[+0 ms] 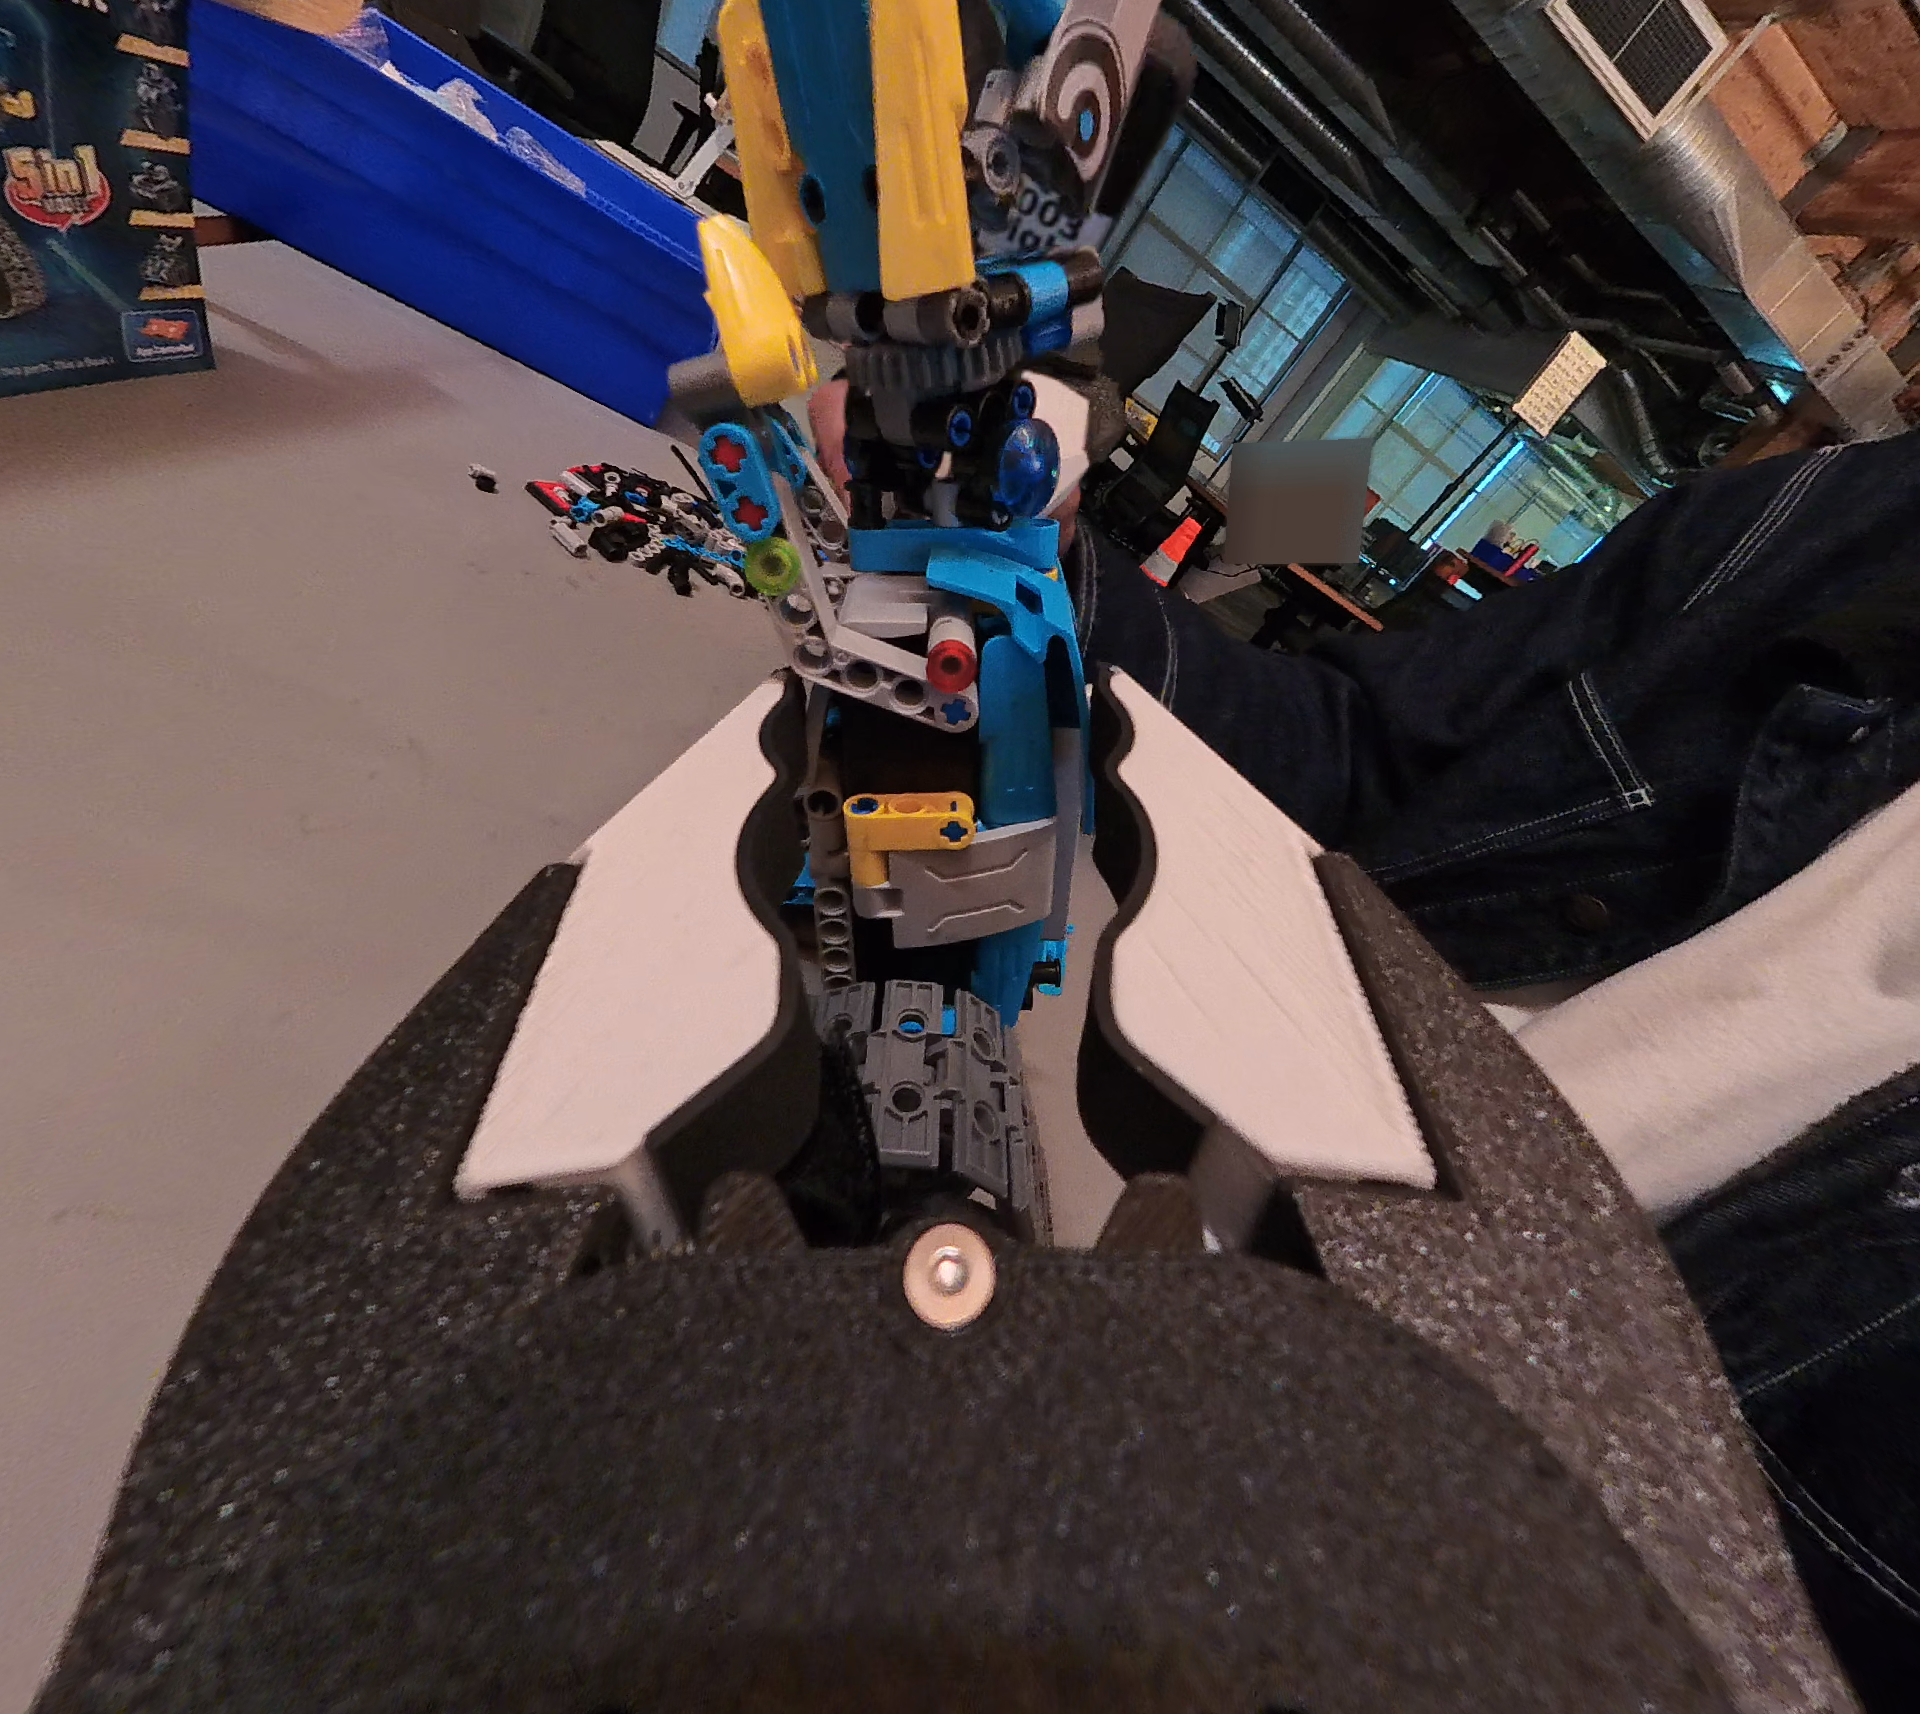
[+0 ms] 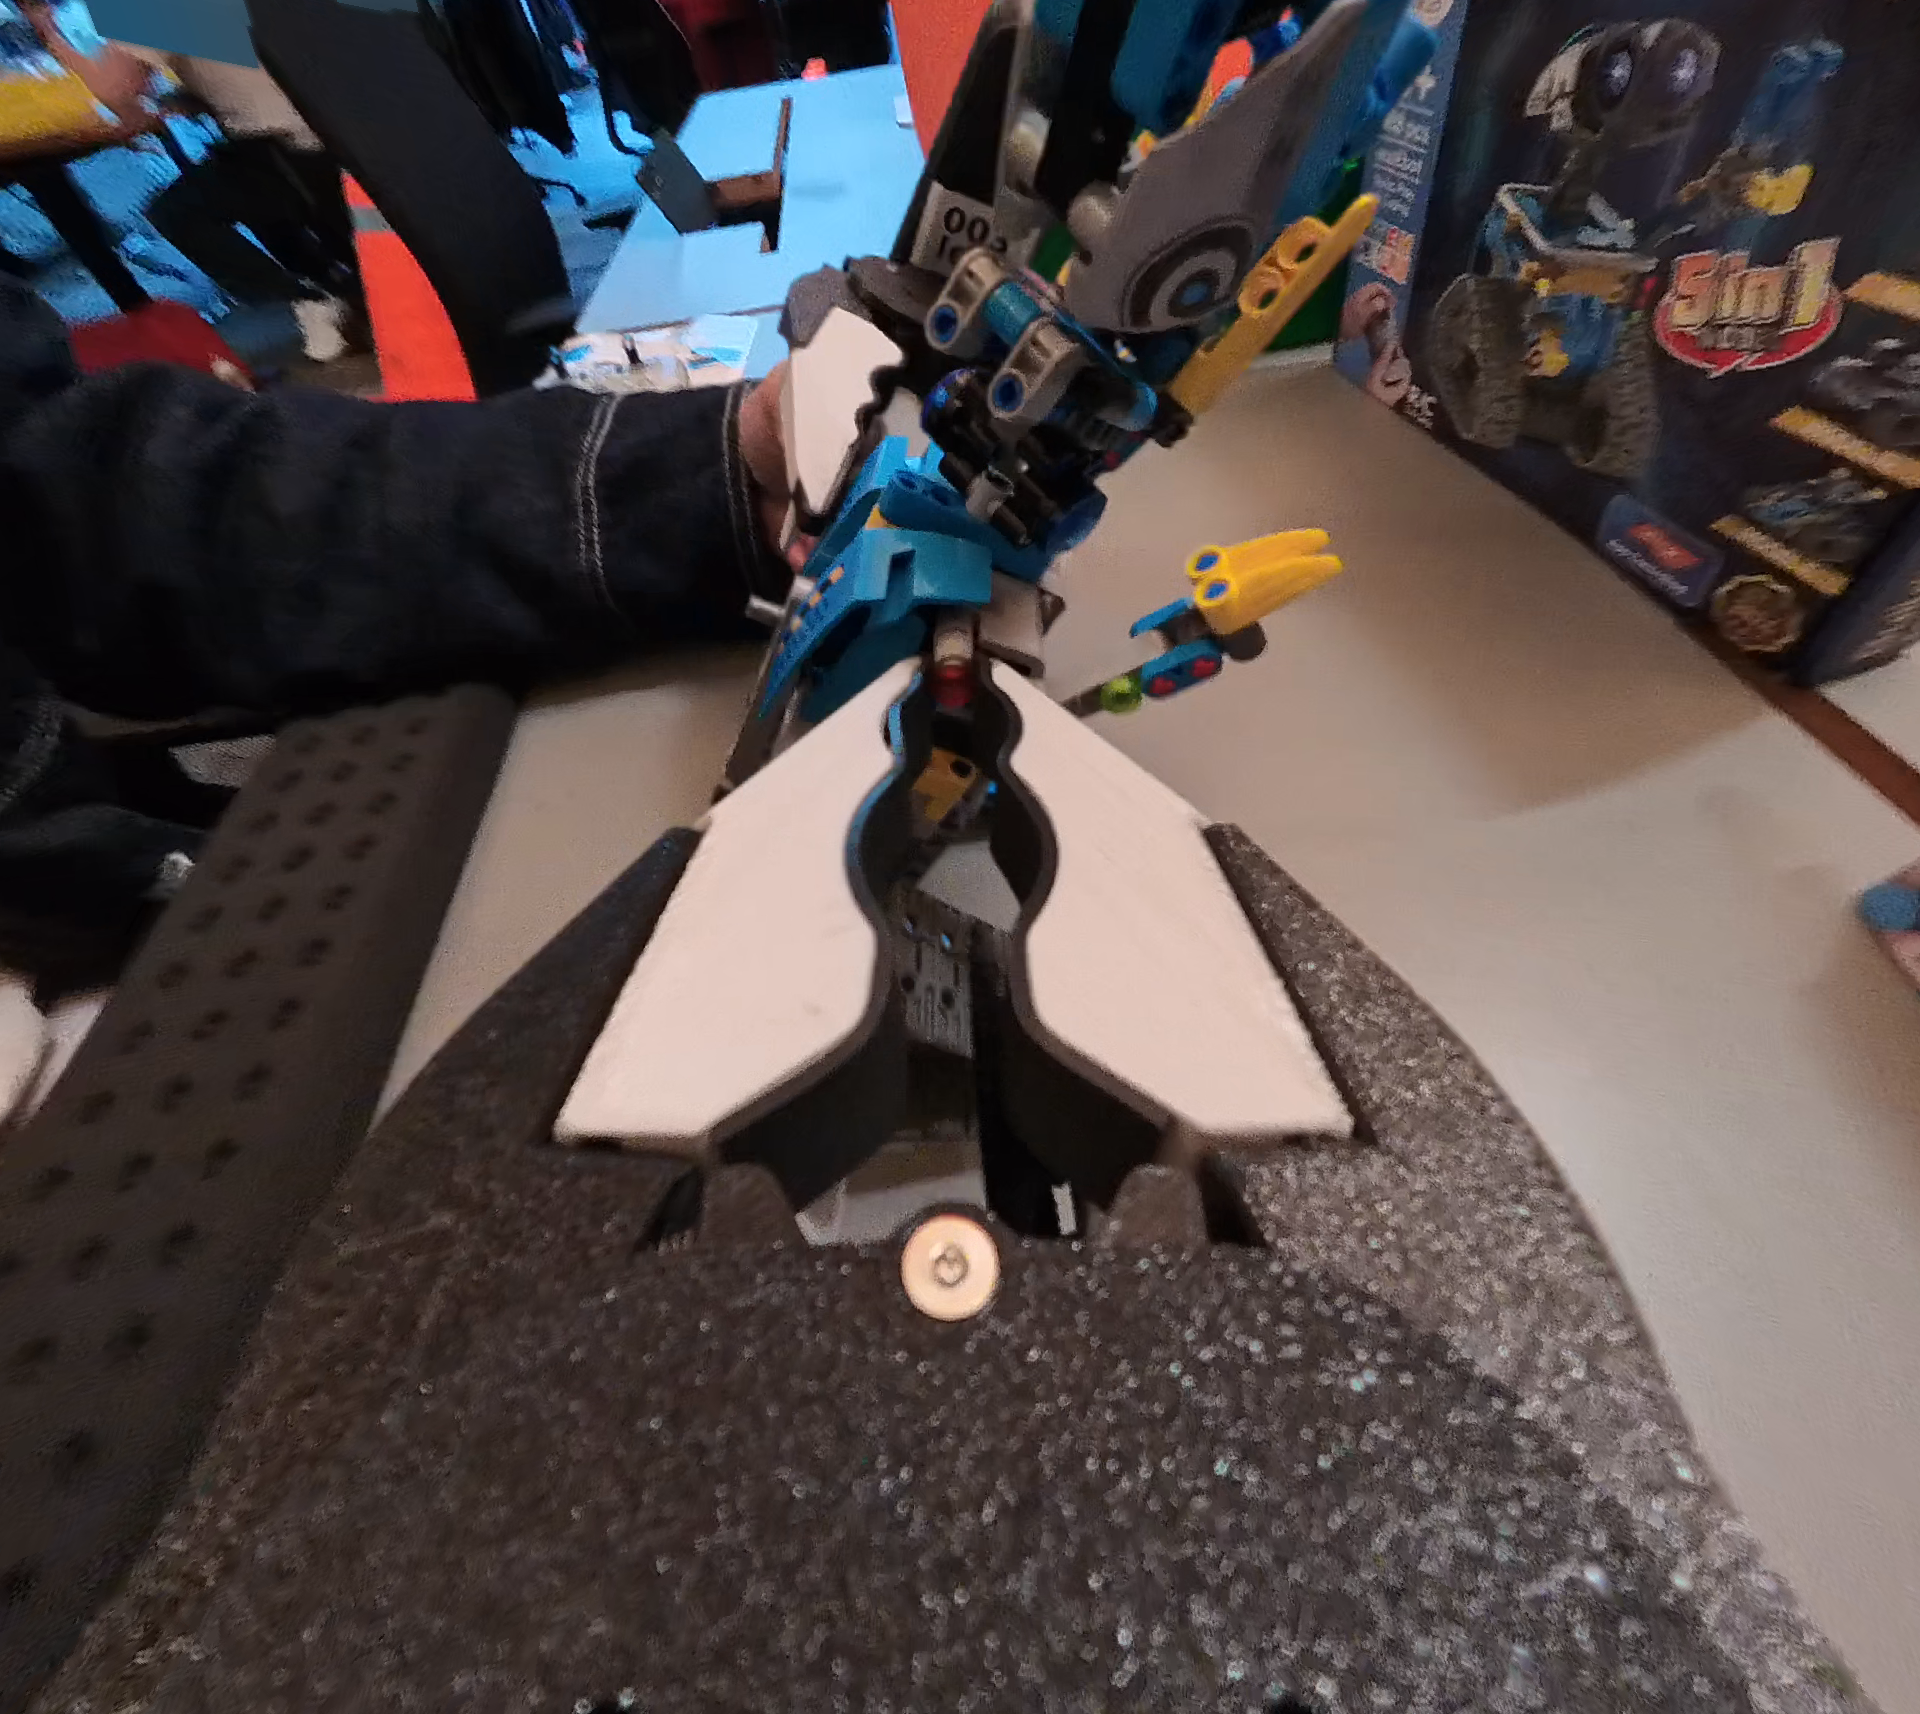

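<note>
The left gripper (image 1: 940,833) is clamped on the lower body of a blue, grey and yellow brick-built robot model (image 1: 914,521), its white fingers (image 1: 665,916) pressing the model's sides just above the grey tread links (image 1: 935,1082). The right gripper (image 2: 951,729) is closed narrowly on the same model (image 2: 997,438) at a red-tipped pin (image 2: 951,682) low on its torso. The model is tilted, held off the pale table (image 1: 260,729). Beside the model a yellow-clawed arm (image 2: 1247,594) sticks out. Beyond the model lie loose small parts (image 1: 634,521), a blue bin (image 1: 436,189) and the kit's box (image 2: 1662,230). The model looks largely assembled, though spare pieces remain on the table.
</note>
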Action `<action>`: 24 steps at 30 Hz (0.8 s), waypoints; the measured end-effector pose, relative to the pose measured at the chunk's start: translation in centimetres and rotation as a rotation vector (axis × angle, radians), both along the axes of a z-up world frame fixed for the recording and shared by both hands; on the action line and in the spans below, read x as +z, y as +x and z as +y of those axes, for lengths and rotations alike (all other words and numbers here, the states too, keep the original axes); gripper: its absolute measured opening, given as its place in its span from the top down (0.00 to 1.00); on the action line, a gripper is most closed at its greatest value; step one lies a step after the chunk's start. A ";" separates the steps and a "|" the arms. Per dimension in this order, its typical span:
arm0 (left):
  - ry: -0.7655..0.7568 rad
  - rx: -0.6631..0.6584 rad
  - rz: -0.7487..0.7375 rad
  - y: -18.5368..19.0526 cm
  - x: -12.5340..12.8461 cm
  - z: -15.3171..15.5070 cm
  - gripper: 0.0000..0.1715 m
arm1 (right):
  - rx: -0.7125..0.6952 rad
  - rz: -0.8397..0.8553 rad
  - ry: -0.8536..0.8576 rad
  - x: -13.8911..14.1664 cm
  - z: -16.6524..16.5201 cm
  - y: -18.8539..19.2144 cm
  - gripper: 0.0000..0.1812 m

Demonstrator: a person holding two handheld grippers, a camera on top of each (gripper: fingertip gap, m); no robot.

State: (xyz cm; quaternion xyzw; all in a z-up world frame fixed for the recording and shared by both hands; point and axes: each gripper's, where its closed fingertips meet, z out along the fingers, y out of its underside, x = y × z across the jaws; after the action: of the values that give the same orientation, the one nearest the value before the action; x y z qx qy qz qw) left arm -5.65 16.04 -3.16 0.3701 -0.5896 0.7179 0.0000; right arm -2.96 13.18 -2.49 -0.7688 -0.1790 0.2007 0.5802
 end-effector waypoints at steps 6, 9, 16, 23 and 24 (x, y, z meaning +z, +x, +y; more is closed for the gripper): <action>-0.069 0.106 0.006 -0.2 0.1 4.0 0.69 | -0.151 0.051 0.066 2.1 -4.6 6.4 0.98; -0.070 0.100 0.007 -0.1 0.1 3.8 0.69 | -0.236 -0.002 0.005 0.7 -5.4 8.7 0.97; -0.105 0.121 0.046 0.5 0.1 3.9 0.68 | -0.564 -0.373 -0.584 -10.5 -13.3 18.1 0.97; -0.058 0.127 0.041 1.1 0.0 2.8 0.68 | -0.680 -0.379 -0.725 -11.6 -17.2 20.0 0.88; -0.045 0.127 0.037 1.2 0.0 2.5 0.68 | -0.695 -0.384 -0.720 -11.5 -17.3 20.4 0.87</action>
State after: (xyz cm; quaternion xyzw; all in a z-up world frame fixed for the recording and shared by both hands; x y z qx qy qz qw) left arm -4.50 18.53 -3.18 0.4200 -0.5483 0.7227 -0.0262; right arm 17.44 -4.13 -13.99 -0.9560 0.0633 -0.0990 0.2690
